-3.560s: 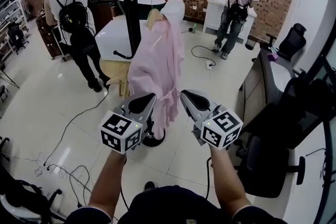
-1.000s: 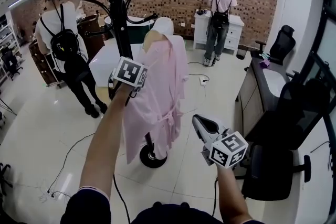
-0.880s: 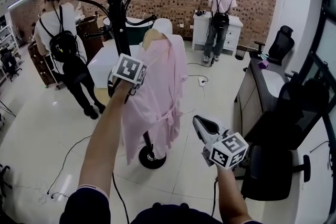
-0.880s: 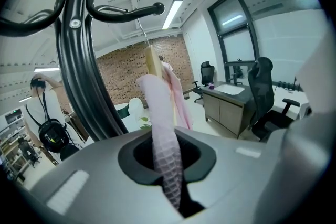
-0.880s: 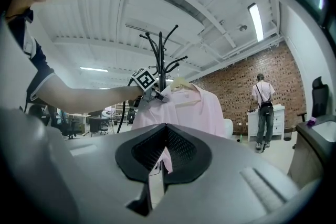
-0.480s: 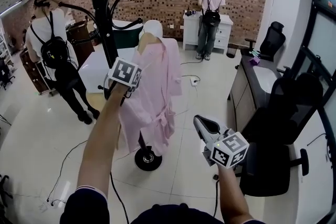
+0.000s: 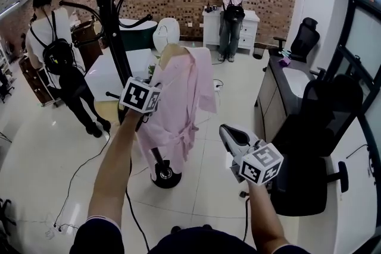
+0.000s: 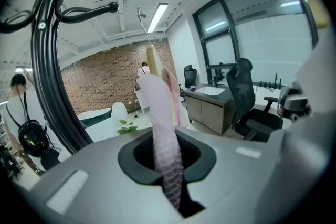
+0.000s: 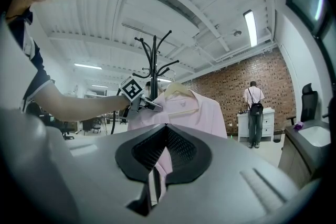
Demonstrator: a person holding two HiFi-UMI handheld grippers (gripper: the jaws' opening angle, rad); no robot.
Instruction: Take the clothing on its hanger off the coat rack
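— Where do we see the pink shirt (image 7: 181,98)?
— On its hanger (image 7: 169,52), just right of the coat rack (image 7: 110,21) pole. Our left claw (image 7: 153,105) is clamped on the fabric at the rack side.
— And our right claw (image 7: 229,135)?
— Closed on nothing, lower, farther right of the rack.

You stand on a pale, glossy tiled floor (image 7: 41,146). The black coat rack (image 7: 112,33) rests on it by a round base (image 7: 163,175), just ahead of you. Black cables (image 7: 80,166) trail loose across the tiles to your left. A black office chair (image 7: 309,187) stands at your right. A white cabinet (image 7: 235,27) sits against the brick wall with one person (image 7: 231,0) standing at it. A second person (image 7: 59,62) stands at far left.
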